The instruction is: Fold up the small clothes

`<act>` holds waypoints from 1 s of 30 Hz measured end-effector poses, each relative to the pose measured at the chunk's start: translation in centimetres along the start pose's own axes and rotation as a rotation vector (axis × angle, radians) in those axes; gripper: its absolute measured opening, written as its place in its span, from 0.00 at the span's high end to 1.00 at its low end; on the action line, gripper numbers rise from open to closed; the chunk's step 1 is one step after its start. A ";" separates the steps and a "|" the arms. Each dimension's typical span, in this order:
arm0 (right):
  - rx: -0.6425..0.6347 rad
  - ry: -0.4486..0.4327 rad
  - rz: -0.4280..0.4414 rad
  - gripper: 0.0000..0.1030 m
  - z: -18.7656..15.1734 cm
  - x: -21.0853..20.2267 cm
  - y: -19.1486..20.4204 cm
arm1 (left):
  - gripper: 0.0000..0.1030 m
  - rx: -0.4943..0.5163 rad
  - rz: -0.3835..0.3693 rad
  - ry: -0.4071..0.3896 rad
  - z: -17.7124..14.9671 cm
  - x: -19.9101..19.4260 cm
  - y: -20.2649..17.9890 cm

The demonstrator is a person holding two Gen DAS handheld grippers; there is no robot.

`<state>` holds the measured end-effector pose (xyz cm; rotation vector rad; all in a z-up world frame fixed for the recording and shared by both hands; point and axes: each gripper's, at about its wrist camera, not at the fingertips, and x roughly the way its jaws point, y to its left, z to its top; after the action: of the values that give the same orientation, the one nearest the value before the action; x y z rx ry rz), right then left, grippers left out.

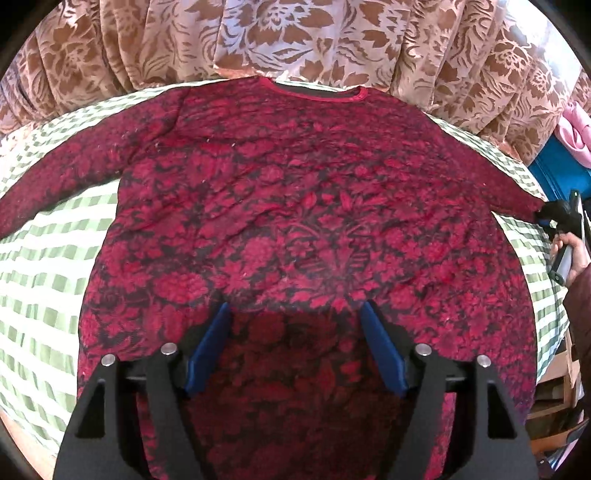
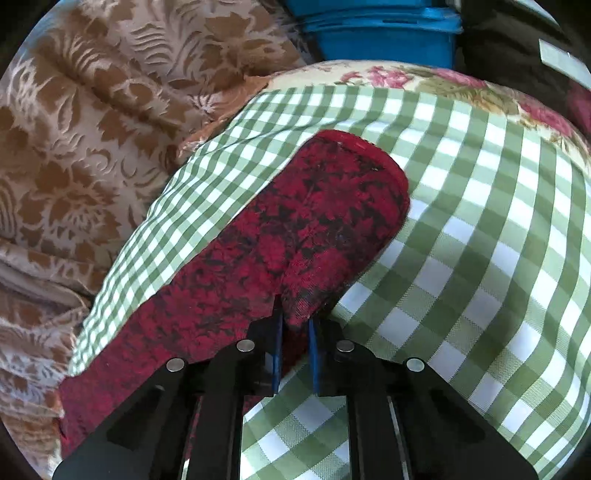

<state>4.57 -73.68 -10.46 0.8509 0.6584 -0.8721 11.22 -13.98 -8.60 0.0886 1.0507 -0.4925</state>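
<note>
A red top with a dark flower print (image 1: 295, 206) lies spread flat on a green-and-white checked cloth (image 1: 40, 266), neckline at the far side and both long sleeves stretched out. My left gripper (image 1: 295, 314) hovers open over the lower middle of the top, with nothing between its blue pads. In the right wrist view my right gripper (image 2: 295, 325) is shut on a pinched fold of the right sleeve (image 2: 317, 206), a little back from the cuff. The left wrist view shows that right gripper (image 1: 546, 216) at the sleeve's end, with a hand behind it.
A brown-and-beige flowered curtain (image 1: 258, 37) hangs right behind the checked surface. A blue box (image 2: 384, 33) and a flowered cloth (image 2: 461, 85) sit beyond the right end. Pink fabric (image 1: 576, 129) shows at the far right, and cardboard boxes (image 1: 557, 387) stand below the right edge.
</note>
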 end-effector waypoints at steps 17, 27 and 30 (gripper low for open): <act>-0.668 -0.030 0.366 0.90 -9.7 -9.4 26.4 | 0.26 -0.203 -0.127 -0.140 3.6 -3.1 6.1; -0.987 0.227 0.538 0.89 -26.5 -8.4 37.9 | 0.33 -0.350 -0.265 -0.127 5.8 -0.9 9.4; -1.009 0.273 0.559 0.69 -28.6 -8.3 38.3 | 0.33 -0.375 -0.285 -0.129 6.9 -0.1 9.9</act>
<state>28.93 -32.15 -4.69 0.1892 0.9104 0.1325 21.09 -7.23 -6.64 -0.4251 1.0169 -0.5418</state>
